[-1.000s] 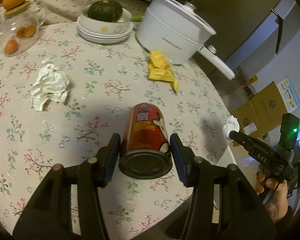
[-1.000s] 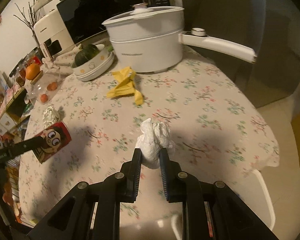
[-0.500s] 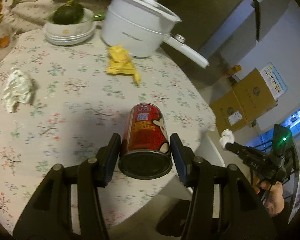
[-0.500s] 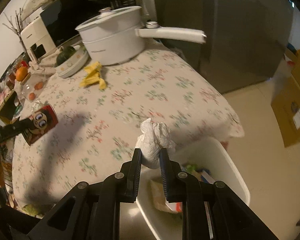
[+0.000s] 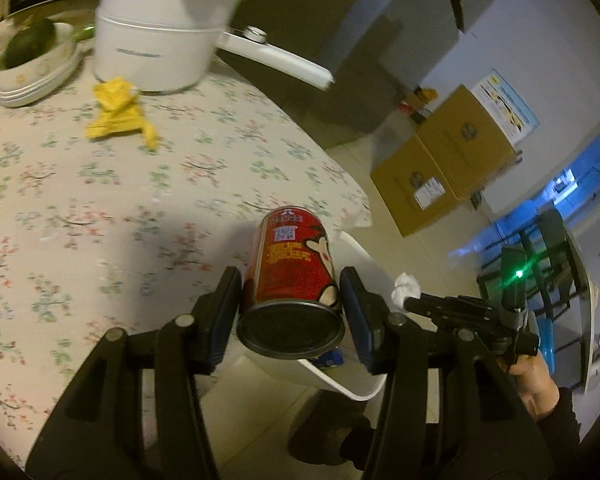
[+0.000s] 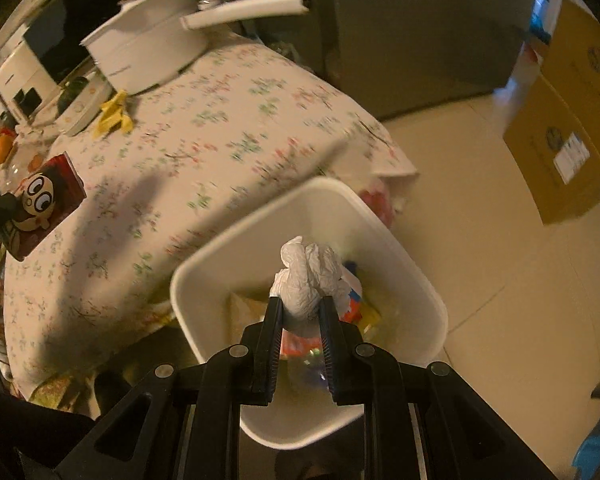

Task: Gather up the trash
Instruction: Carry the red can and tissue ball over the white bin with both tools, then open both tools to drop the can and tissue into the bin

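Observation:
My left gripper is shut on a red can with a cartoon face, held at the table's edge above the near rim of the white trash bin. The can also shows in the right wrist view. My right gripper is shut on a crumpled white tissue, held over the open white bin, which holds mixed trash. The tissue also shows in the left wrist view. A crumpled yellow wrapper lies on the floral tablecloth.
A white pot with a long handle and a bowl with a green squash stand at the table's back. Cardboard boxes stand on the floor by a grey fridge.
Both grippers have swung right, off the table toward the bin. The right gripper with the tissue is now over the bin; the left gripper with the can has reached the table edge.

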`<action>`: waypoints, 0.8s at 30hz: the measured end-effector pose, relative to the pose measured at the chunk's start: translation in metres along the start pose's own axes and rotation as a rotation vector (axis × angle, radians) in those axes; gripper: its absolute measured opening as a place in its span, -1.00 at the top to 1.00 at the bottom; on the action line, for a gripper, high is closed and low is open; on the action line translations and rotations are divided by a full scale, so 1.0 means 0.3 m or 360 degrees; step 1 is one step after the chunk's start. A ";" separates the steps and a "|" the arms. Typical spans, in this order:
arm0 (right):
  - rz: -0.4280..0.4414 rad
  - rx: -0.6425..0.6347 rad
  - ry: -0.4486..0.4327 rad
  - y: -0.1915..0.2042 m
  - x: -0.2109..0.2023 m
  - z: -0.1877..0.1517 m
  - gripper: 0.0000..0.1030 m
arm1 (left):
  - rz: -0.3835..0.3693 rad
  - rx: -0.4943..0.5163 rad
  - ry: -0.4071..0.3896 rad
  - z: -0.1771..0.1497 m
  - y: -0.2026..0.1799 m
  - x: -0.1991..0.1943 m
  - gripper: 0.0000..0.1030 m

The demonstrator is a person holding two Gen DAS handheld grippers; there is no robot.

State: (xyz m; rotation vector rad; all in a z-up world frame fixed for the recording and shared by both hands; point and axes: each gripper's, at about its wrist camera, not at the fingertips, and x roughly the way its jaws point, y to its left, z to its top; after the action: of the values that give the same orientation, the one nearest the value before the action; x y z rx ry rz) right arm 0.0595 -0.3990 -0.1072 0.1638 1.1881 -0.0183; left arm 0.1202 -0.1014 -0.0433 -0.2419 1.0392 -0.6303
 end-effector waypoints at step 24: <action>-0.0070 0.0125 -0.0035 -0.142 -0.031 -0.026 -0.23 | 0.0030 0.0350 0.0351 -0.146 -0.245 0.372 -0.02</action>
State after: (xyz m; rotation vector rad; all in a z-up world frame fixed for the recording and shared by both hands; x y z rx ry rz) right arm 0.0445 -0.4406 -0.1066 0.2058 1.1695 -0.1054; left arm 0.0944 -0.2215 -0.1115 0.0306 1.1713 -0.7603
